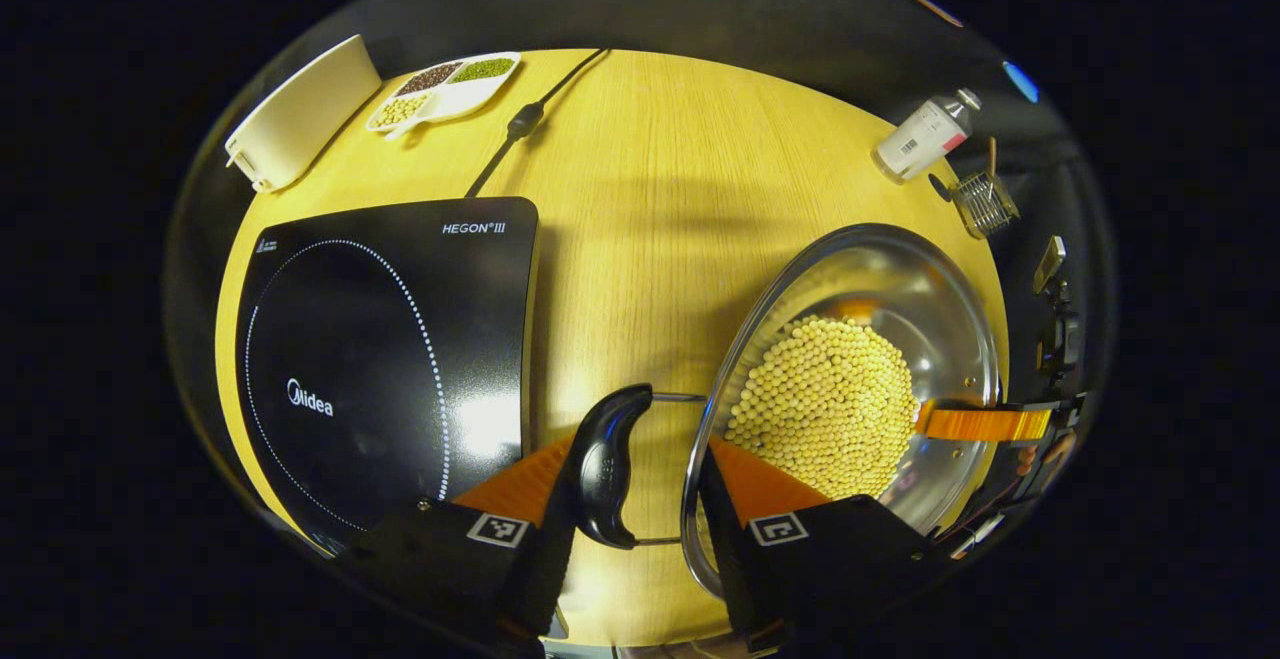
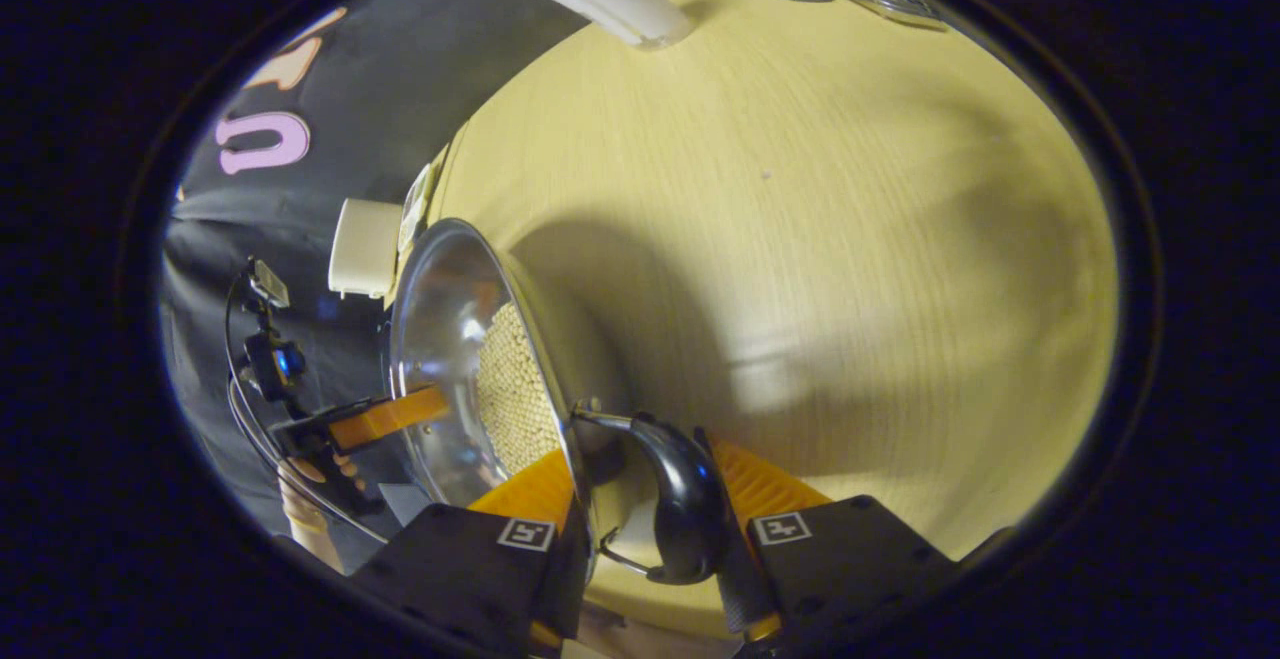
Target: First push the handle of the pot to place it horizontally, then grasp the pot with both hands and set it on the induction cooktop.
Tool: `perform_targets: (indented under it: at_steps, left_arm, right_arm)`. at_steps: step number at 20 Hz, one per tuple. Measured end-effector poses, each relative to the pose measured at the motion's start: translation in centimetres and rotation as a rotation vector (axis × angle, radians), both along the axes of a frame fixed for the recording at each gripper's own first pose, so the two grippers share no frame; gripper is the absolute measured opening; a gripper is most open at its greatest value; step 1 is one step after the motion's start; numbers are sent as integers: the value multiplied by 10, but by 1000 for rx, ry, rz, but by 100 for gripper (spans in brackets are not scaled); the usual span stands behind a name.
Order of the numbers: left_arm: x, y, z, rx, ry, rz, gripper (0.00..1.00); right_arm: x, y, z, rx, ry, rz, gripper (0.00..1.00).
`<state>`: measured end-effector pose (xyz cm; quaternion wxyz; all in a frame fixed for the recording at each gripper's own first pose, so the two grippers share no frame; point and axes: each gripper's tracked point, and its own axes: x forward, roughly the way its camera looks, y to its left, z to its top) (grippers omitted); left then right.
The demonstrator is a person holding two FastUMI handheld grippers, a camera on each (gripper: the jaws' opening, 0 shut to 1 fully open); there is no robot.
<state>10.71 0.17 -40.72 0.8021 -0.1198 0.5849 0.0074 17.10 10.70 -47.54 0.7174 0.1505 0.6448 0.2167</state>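
A steel pot (image 1: 940, 314) holding soybeans (image 1: 825, 404) sits right of the black induction cooktop (image 1: 380, 359) on the wooden table. My left gripper (image 1: 635, 479) is closed across the pot's near black handle (image 1: 605, 469) and wall, one finger outside the handle and the other inside the rim. At the opposite side, my right gripper (image 2: 650, 489) clamps the other black handle (image 2: 685, 509) and the wall of the pot (image 2: 440, 339) in the same way. Each gripper appears across the pot in the other's view, the right gripper (image 1: 985, 424) and the left gripper (image 2: 385, 417). Whether the pot is off the table I cannot tell.
A white container (image 1: 300, 114) and a divided dish of beans (image 1: 445, 89) stand at the far left, by the cooktop's cord (image 1: 525, 119). A bottle (image 1: 925, 134) and a small wire basket (image 1: 985, 201) lie at the far right. A hand (image 2: 300, 499) holds the left gripper.
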Motion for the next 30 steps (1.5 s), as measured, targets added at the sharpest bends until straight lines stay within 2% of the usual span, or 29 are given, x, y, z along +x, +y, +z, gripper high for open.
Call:
perform_targets:
  at_steps: [1,2,5,7,9,10,18,24,30]
  left_arm:
    - [-1,-3,1,-11,3,12,65]
    - [-5,-6,0,-25,16,18,65]
    - [-17,-16,3,-54,33,10,62]
    - [-29,-28,17,-60,26,2,63]
    - [-38,-34,27,-56,19,-9,60]
    - [-42,-36,32,-52,16,-18,60]
    - [-83,-35,64,-29,37,-80,60]
    - [-107,4,86,-29,16,-81,60]
    - [-120,86,100,-7,-53,-60,61]
  right_arm:
    - [-1,-2,-2,-13,-1,5,50]
    - [-3,-9,9,-27,12,8,49]
    - [0,-7,13,-25,13,8,55]
    - [3,-3,14,-16,10,-6,55]
    - [3,-3,15,-11,2,-15,55]
    - [2,-3,14,-12,6,-17,50]
    - [0,3,16,3,19,-42,50]
    - [-4,9,17,10,-29,-39,50]
    - [-8,19,21,0,-50,-22,50]
